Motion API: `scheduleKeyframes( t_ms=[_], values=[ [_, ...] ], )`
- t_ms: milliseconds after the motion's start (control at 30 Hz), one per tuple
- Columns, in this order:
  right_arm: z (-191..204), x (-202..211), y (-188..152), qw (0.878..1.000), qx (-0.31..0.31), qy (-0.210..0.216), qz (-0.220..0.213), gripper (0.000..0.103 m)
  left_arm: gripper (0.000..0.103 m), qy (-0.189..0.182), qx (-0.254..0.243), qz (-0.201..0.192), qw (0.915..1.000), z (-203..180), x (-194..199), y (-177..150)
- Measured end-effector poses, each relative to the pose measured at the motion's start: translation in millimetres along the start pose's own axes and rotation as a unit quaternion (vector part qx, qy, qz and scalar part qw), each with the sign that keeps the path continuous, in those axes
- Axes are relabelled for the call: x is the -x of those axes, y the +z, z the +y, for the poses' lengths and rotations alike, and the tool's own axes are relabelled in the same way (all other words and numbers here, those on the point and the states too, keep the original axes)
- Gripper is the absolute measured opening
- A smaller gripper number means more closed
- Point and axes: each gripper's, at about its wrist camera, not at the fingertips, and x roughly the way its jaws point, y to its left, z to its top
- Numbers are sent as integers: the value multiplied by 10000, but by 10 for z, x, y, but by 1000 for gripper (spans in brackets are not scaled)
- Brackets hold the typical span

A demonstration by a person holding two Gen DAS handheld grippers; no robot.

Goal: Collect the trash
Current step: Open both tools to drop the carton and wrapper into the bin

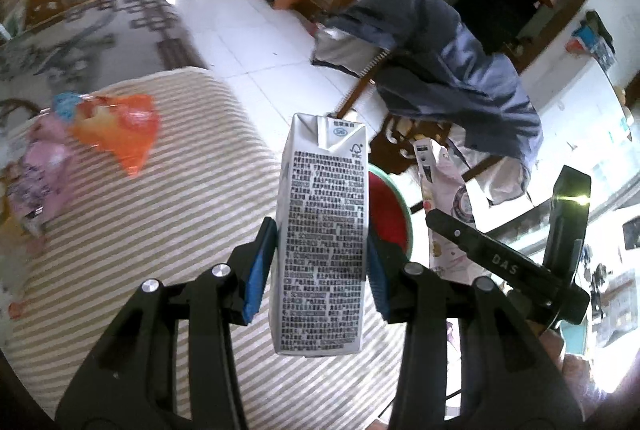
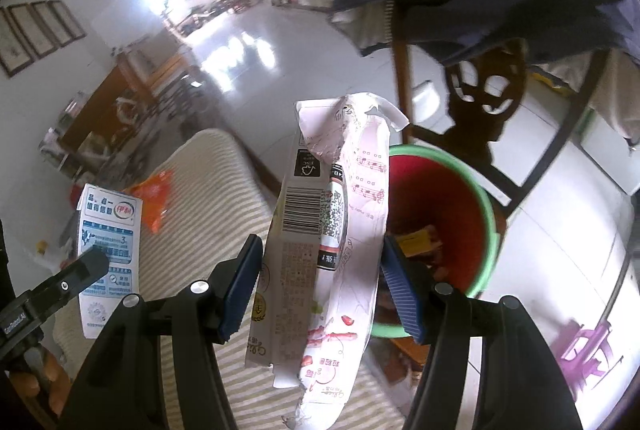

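The left gripper (image 1: 320,262) has its two black fingers (image 1: 258,270) with blue ribbed pads clenched on a white rectangular milk carton (image 1: 322,230) covered in small black print. The pads press on its two narrow sides about halfway up. The carton stands upright between them, its folded top pointing away from the camera, held above the striped beige-and-white cloth of the bench (image 1: 192,189).

The right gripper (image 2: 320,278) stands wider. Its two fingers (image 2: 400,290) grasp a crumpled white paper snack package (image 2: 332,250) with a barcode, red printing and a torn top edge. Both blue pads touch its sides. The package hangs upright over the edge of the bench, just beside a round red bucket with a green rim (image 2: 490,230) that stands on the white tiled floor (image 2: 560,270). Some yellow and orange scraps lie inside the bucket; how many cannot be told.

In the right wrist view the milk carton shows its blue-printed front at the left, with the left gripper across it.

Lying on the bench well apart from both grippers are two more pieces: one orange plastic wrapper (image 1: 120,133) and one pink plastic wrapper (image 1: 40,173), side by side.

One dark wooden chair (image 2: 480,101) draped with a blue-grey jacket (image 1: 448,69) stands behind the bucket.
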Motion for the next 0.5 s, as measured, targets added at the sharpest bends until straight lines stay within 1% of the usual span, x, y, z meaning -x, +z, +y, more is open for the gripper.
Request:
scheduleKeyframes(
  t_ms=[167,333,400,433,500],
  values=[
    [-285,-21,67,9997,-163,-166,33,59,41,-253,-232,344,9988,-342,-470,113],
    [-472,-76,151,9996,-201,-190,62,60,41,-338,-406,585,9969,-607,-880,196],
    [-506,-115,187,9997,-195,-144,88,62,42,-332,-425,650,9964,-662,-1000,217],
    [-523,-163,218,9997,-181,-91,155,63,51,-313,-419,676,9963,-679,-1059,231],
    [-552,-218,260,9996,-180,-117,172,67,65,-270,-359,669,9967,-679,-1134,246]
  ],
)
